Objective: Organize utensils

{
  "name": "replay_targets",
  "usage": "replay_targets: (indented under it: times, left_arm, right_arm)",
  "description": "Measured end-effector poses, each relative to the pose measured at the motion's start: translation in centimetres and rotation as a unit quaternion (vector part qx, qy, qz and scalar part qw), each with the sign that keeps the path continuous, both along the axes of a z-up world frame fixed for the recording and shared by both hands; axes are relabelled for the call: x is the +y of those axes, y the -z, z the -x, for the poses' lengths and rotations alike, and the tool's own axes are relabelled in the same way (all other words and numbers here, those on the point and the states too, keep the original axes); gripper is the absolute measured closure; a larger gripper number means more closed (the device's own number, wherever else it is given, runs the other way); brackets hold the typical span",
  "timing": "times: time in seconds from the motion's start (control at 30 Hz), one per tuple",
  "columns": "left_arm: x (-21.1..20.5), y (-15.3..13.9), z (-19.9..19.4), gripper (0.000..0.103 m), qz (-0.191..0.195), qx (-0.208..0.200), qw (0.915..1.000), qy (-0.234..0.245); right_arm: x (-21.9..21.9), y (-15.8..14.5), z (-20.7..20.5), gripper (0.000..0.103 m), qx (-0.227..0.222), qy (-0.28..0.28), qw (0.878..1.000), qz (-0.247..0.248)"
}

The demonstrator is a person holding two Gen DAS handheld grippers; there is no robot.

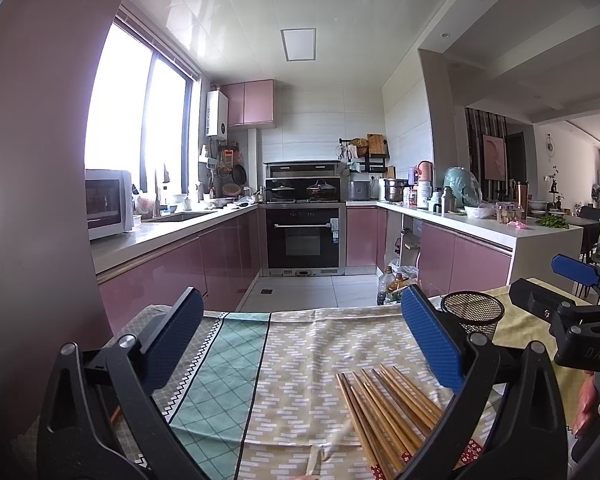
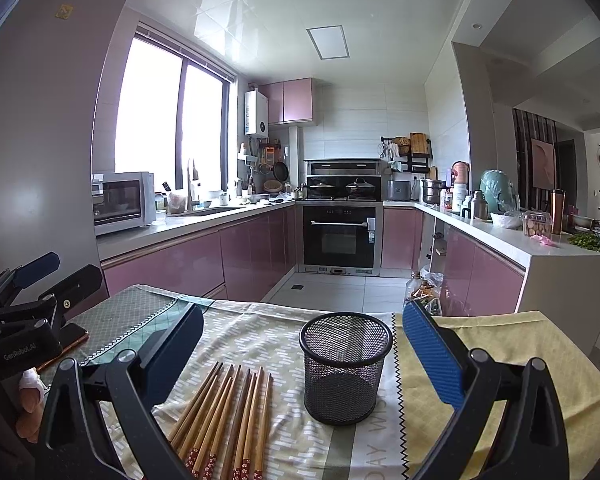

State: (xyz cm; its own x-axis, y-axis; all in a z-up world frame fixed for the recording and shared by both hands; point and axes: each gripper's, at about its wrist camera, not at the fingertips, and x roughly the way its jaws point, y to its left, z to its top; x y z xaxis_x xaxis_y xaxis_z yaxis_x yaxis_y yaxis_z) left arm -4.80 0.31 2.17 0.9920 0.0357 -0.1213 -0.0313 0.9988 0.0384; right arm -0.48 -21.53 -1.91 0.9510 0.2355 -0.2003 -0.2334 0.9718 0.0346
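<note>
Nothing is put away yet. The wooden chopsticks point(image 2: 228, 420) all lie flat on the tablecloth point(image 2: 268, 332), at about 9 o'clock from the mesh cup point(image 2: 346, 368), which looks empty. The left gripper point(image 1: 300, 344) and right gripper point(image 2: 304, 356) are both spread wide, holding nothing.

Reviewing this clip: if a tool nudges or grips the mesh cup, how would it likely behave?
The mesh cup looks empty and is see-through wire, so probably light and easy to slide on the cloth. It stands upright and is tall for its base, so a high push may tip it; on its side it would likely roll. The thin mesh may flex under a squeeze.
</note>
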Motion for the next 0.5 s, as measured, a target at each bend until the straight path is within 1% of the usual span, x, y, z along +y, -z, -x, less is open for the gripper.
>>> replay_targets:
  times: [0.5]
  left_arm:
    - [-0.01,0.04,-0.01,0.006,0.000,0.000,1.0000,0.000]
  right_arm:
    - [-0.07,-0.03,0.03,0.007,-0.001,0.000,1.000,-0.002]
